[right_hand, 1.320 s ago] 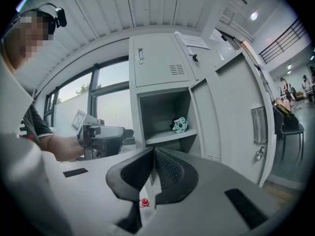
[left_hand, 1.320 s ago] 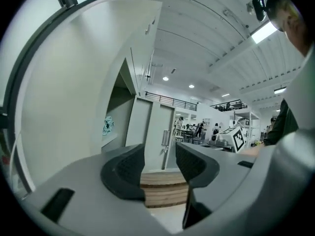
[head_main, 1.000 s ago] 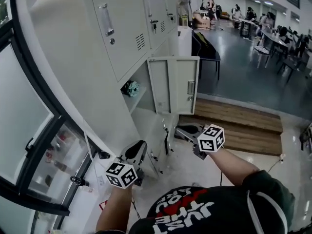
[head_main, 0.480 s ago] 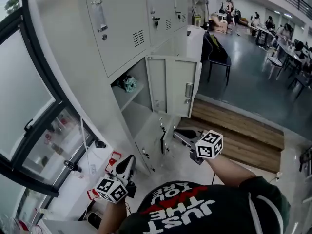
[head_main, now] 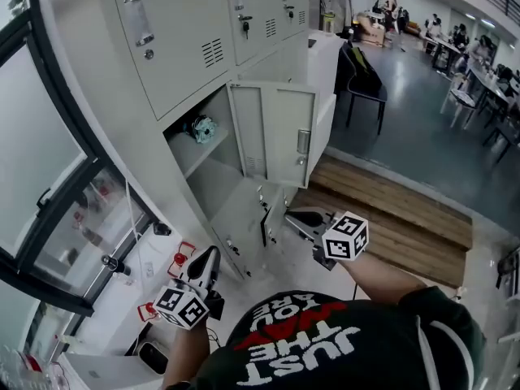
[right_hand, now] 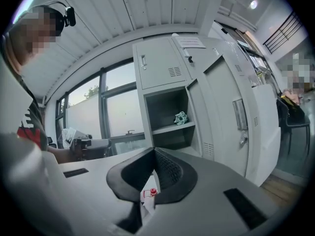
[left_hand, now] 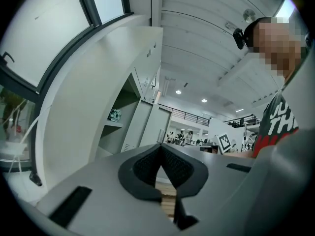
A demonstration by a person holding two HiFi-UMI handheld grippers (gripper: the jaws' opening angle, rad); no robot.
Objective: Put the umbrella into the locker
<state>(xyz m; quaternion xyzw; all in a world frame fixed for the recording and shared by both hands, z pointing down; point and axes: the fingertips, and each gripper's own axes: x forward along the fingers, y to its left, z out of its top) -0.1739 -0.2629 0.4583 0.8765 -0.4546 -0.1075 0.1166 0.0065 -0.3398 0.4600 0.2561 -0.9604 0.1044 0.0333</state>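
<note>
Your left tongs (head_main: 206, 255) are clenched tight, the dark pads pressed together with nothing between them, and they sit low at the left of the head view, near the foot of the locker (head_main: 175, 35) bank and close to the window (head_main: 36, 177). Your right tongs (head_main: 297, 216) are clenched as well and equally empty; in the right gripper view only a sliver of floor shows through the gap behind the meeting tips. They point level toward the locker from the right, above the pale floor (head_main: 301, 266) and beside the wooden step (head_main: 390, 210). The umbrella (head_main: 201, 128), a small teal patterned bundle, lies on the shelf (head_main: 195, 151) inside the open compartment, well apart from both tongs and touched by neither. That compartment's door (head_main: 276, 132) stands swung wide to the right, handle side facing you. Below it a lower door (head_main: 244, 218) also hangs ajar. A few small red items (head_main: 180, 260) lie on the floor just beside your left tongs. Farther back a dark chair (head_main: 366, 80) stands near the end of the locker row, with people at tables beyond.
</note>
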